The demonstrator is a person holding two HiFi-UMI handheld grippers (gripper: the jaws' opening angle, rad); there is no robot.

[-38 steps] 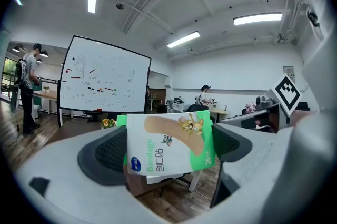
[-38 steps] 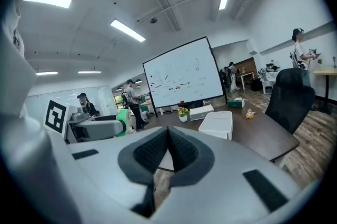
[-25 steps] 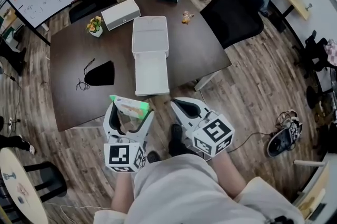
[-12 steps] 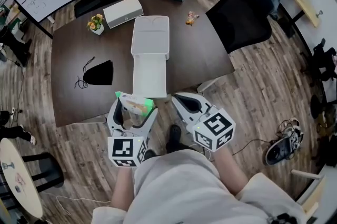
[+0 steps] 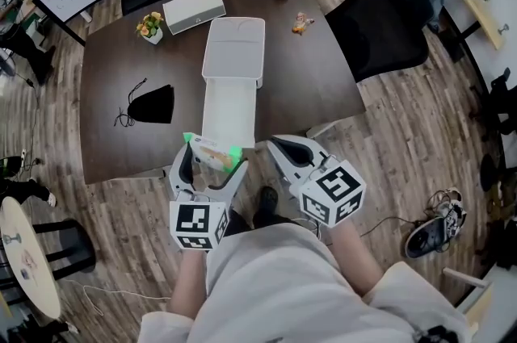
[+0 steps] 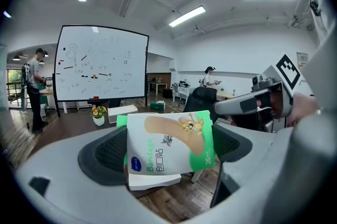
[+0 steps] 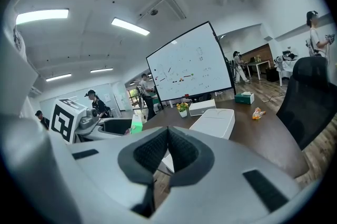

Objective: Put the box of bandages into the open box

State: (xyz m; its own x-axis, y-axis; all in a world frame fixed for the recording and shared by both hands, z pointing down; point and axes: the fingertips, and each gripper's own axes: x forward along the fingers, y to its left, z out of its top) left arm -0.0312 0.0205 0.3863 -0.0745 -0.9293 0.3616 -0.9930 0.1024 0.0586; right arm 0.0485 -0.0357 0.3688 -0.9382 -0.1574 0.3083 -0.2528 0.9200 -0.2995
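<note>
My left gripper (image 5: 212, 162) pinches the box of bandages (image 6: 168, 149) between its pads, at the table's (image 5: 307, 83) near edge by the open box (image 5: 229, 111). My right gripper (image 5: 279, 148) is pressed together, empty.

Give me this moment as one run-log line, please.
left gripper: shut on bandage box | right gripper: shut, empty | open box: on table | placement: not yet
</note>
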